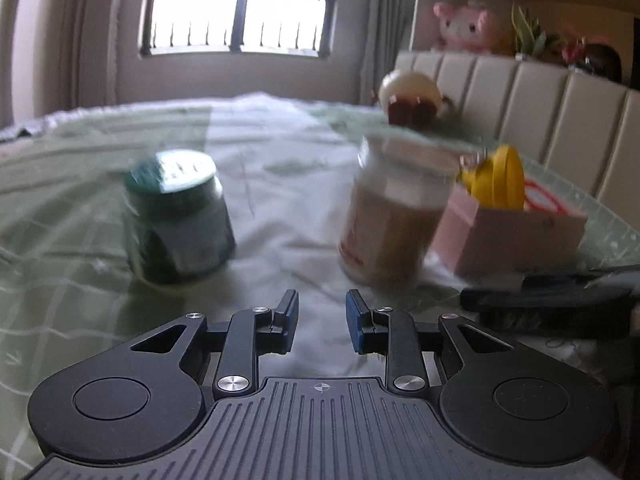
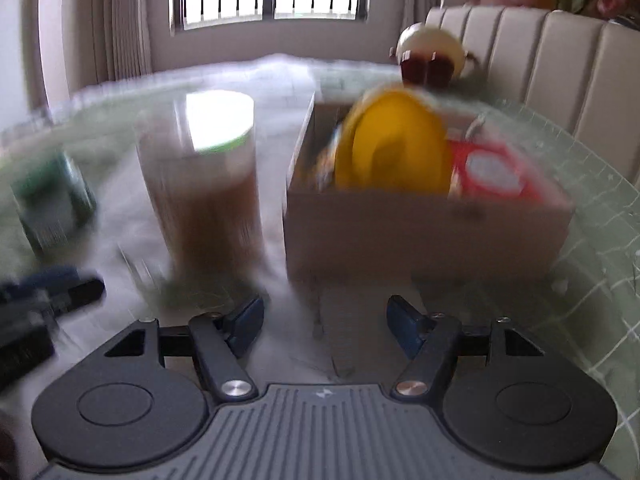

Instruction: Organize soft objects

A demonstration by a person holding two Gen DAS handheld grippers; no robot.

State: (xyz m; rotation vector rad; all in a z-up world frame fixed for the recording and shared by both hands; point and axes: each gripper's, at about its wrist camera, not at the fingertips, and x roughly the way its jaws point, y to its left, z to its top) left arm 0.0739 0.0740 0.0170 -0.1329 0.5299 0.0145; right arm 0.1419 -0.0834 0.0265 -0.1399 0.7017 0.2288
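A pink cardboard box (image 1: 508, 236) (image 2: 424, 228) stands on the bed, holding a yellow round item (image 1: 500, 178) (image 2: 392, 148) and a red-and-white packet (image 2: 492, 172). Left of it stands a tall clear jar (image 1: 396, 208) (image 2: 208, 184) with brownish contents, and further left a green-lidded jar (image 1: 180, 216) (image 2: 52, 204). My left gripper (image 1: 322, 322) hovers over the sheet in front of the two jars, its jaws apart with nothing between them. My right gripper (image 2: 324, 326) faces the box, jaws wide apart and empty. Both views are motion-blurred.
A green-checked bedsheet (image 1: 80, 200) covers the bed. A cream and brown plush toy (image 1: 412, 96) (image 2: 432, 52) lies near the padded headboard (image 1: 560, 112). A pink plush (image 1: 468, 26) sits on the shelf behind. The other gripper's dark body (image 1: 552, 304) (image 2: 36, 304) shows at each view's edge.
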